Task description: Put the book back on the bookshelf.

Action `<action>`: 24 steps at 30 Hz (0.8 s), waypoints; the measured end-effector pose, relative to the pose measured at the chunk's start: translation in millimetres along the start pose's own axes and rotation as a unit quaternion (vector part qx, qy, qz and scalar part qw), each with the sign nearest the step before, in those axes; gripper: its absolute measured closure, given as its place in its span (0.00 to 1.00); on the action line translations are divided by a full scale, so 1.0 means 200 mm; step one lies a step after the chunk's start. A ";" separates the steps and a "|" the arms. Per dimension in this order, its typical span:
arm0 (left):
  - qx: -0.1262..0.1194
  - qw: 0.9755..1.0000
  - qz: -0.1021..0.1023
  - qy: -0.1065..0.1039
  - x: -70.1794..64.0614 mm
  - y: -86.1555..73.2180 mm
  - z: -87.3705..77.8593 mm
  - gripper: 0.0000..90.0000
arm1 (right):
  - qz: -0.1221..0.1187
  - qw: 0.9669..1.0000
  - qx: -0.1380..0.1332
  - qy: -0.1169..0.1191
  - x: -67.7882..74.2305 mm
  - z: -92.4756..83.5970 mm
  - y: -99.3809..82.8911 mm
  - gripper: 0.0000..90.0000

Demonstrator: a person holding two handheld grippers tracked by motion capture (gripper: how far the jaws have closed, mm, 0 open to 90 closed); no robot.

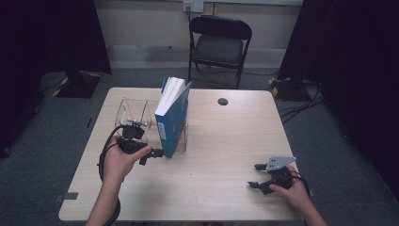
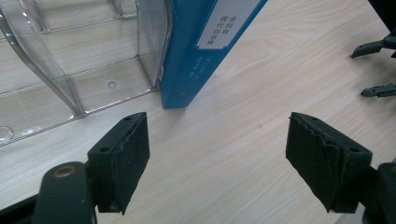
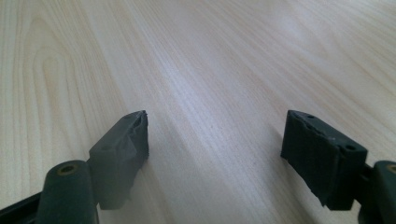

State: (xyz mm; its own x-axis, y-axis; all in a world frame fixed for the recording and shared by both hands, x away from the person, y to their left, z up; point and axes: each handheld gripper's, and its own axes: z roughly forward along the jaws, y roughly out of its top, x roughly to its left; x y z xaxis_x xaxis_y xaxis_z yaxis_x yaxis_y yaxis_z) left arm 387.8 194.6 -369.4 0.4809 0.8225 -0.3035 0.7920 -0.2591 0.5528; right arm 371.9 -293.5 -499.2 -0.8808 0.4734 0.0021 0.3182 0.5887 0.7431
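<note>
We judge the blue book [image 1: 171,117], leaning upright in the clear rack [image 1: 134,113] on the table [image 1: 226,141], stiff and fairly heavy, best pinched at its spine by our spread left gripper [image 2: 217,144], while our right gripper [image 3: 215,154] rests spread well apart.

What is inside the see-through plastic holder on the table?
One thick blue book stands in the clear holder, leaning in its right-hand slot. The slots to its left look empty, with table showing through. The book hides whatever sits directly behind it.

blue book [image 2: 196,51]: top cut off by frame | label text [image 2: 219,25]: too small to read
</note>
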 end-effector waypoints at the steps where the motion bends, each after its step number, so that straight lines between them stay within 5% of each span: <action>1: 0.000 1.000 0.000 0.000 0.00 0.00 0.00 0.24 | 0.000 1.000 0.000 0.000 0.00 0.00 0.00 0.25; 24: 0.011 1.000 0.005 -0.010 0.07 -0.12 0.13 0.22 | 0.000 1.000 0.000 0.000 0.00 0.00 0.00 0.25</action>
State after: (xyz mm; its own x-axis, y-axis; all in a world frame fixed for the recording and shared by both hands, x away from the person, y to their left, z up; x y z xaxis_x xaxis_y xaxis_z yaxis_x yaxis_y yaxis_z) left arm 384.4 199.7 -407.1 0.4963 0.8097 -0.3130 0.7946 -0.2785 0.5395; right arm 371.9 -293.5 -499.2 -0.8812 0.4728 0.0026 0.3180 0.5887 0.7431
